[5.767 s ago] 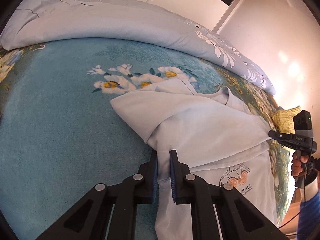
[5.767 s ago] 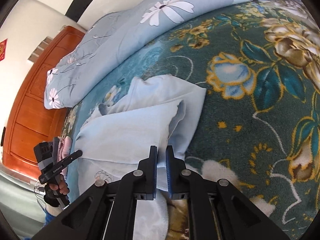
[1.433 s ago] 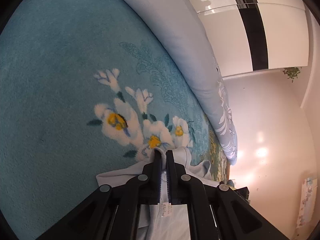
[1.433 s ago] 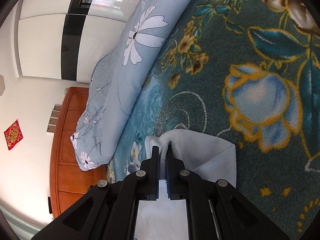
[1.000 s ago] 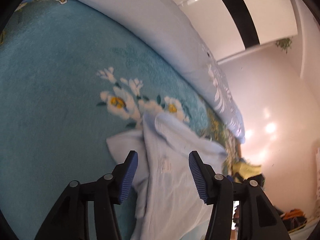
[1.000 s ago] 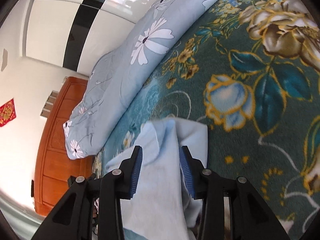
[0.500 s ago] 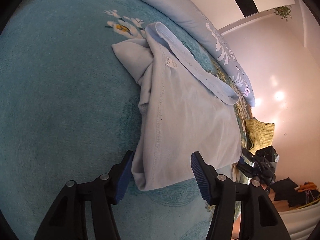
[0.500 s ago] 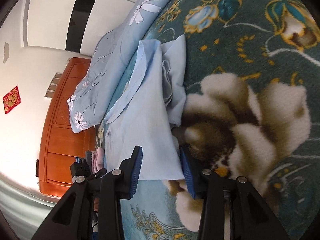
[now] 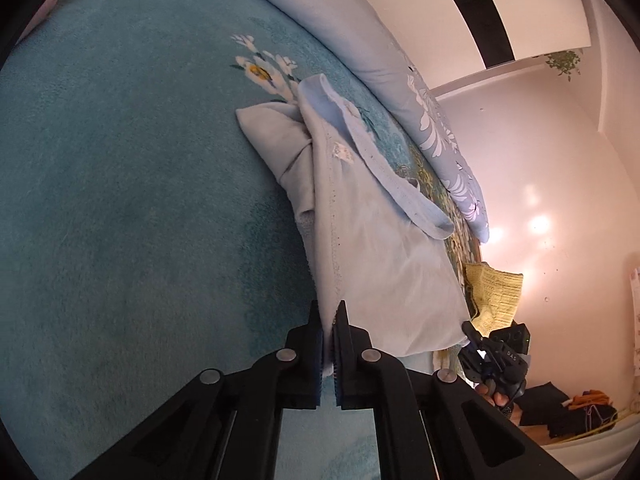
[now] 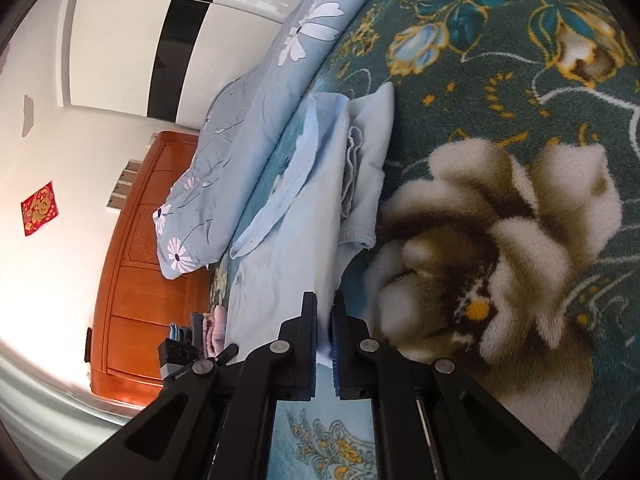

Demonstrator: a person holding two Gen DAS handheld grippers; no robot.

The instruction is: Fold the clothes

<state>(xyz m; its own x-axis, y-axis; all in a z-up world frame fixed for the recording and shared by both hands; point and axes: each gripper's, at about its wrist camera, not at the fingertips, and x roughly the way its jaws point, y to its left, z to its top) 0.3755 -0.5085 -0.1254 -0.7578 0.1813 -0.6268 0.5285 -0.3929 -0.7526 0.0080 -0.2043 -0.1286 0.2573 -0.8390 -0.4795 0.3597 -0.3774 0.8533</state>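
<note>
while both tools pinch it, soft pale-blue shirt (image 9: 372, 240) lies folded on plush blanket (image 9: 120, 200)

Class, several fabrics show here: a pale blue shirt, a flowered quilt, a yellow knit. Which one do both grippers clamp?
The pale blue shirt: the left gripper and right gripper each pinch its near edge; neither touches the quilt or yellow knit.

left tongs (image 9: 328, 320): closed on shirt (image 9: 380, 264) corner | right tongs (image 10: 323, 314): closed on other corner

Teal floral blanket (image 9: 120, 208) carries the pale blue shirt (image 9: 380, 264) ahead of the claw, quilt (image 9: 332, 28) beyond
</note>
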